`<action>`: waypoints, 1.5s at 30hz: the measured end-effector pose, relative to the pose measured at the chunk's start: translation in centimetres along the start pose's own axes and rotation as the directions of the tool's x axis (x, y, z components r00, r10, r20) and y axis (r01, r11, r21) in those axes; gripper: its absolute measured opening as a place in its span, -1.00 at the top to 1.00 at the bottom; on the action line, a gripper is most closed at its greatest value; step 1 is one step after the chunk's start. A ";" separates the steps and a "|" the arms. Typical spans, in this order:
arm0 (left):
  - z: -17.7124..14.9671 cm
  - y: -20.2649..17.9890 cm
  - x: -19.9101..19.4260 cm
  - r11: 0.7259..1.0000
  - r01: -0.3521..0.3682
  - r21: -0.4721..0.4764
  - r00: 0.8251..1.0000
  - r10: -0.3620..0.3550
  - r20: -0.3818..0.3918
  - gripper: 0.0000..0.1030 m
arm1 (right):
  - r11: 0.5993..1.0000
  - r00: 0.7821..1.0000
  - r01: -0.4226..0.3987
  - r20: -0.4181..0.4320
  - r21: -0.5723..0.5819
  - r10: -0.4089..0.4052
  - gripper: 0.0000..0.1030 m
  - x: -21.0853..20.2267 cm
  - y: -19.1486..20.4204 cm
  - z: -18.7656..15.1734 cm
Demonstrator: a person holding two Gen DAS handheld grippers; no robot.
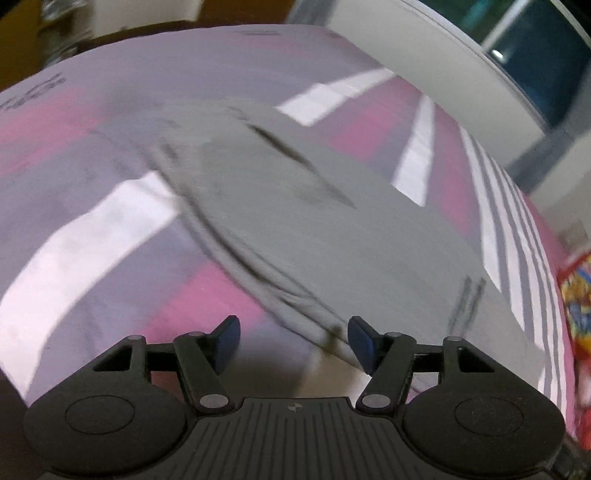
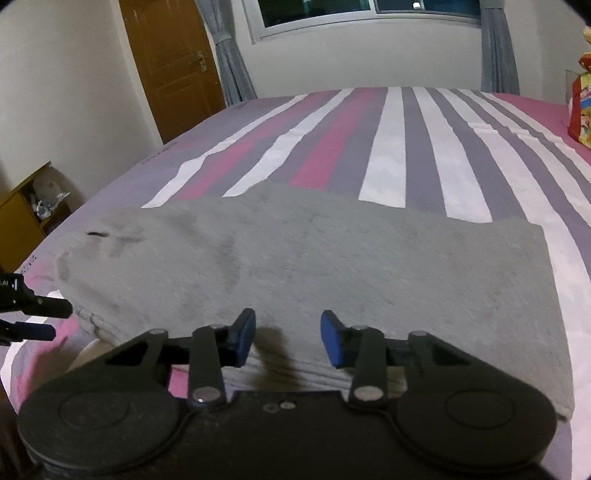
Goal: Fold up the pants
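Observation:
Grey pants (image 2: 314,266) lie folded flat across the near part of a striped bed (image 2: 388,147). They also show, blurred, in the left wrist view (image 1: 314,221). My right gripper (image 2: 288,336) is open and empty, just above the pants' near edge. My left gripper (image 1: 293,339) is open and empty at the pants' left end; its fingers (image 2: 48,306) show at the left edge of the right wrist view, next to the cloth.
The bed has pink, white and purple stripes. A colourful red cushion (image 2: 581,110) lies at its far right. A brown door (image 2: 173,62) and a small wooden shelf (image 2: 26,218) stand to the left. A window (image 2: 369,11) is behind the bed.

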State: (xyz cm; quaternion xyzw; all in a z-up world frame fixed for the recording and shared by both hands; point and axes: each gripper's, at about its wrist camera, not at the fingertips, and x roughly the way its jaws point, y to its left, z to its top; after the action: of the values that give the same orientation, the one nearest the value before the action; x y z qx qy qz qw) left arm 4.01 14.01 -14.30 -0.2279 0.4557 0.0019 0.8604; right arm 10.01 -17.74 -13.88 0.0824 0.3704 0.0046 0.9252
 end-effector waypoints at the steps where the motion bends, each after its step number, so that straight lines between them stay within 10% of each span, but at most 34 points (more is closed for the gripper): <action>1: 0.3 0.9 0.1 1.000 0.001 -0.031 1.000 -0.001 -0.002 -0.24 | 1.000 1.000 -0.003 -0.004 -0.004 0.003 0.30 0.1 0.2 0.0; 18: 3.4 5.5 7.4 0.939 0.162 -0.304 0.984 -0.177 -0.022 -0.23 | 1.000 0.999 0.017 -0.049 0.015 -0.016 0.28 2.2 0.1 -0.7; 38: 5.2 4.8 9.8 0.925 0.190 -0.328 0.981 -0.193 0.024 -0.22 | 0.999 0.996 0.035 -0.079 0.018 -0.033 0.25 3.2 0.3 0.4; 45: 4.8 6.7 10.0 0.899 0.208 -0.386 0.976 -0.214 0.028 0.32 | 0.999 0.997 0.031 -0.072 0.022 -0.029 0.24 3.3 0.2 0.3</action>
State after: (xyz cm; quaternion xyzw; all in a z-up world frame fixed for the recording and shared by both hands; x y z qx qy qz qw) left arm 12.19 19.88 -22.45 -0.4412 0.4254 -0.0033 0.7902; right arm 12.60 -17.39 -15.89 0.0874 0.4046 -0.0105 0.9102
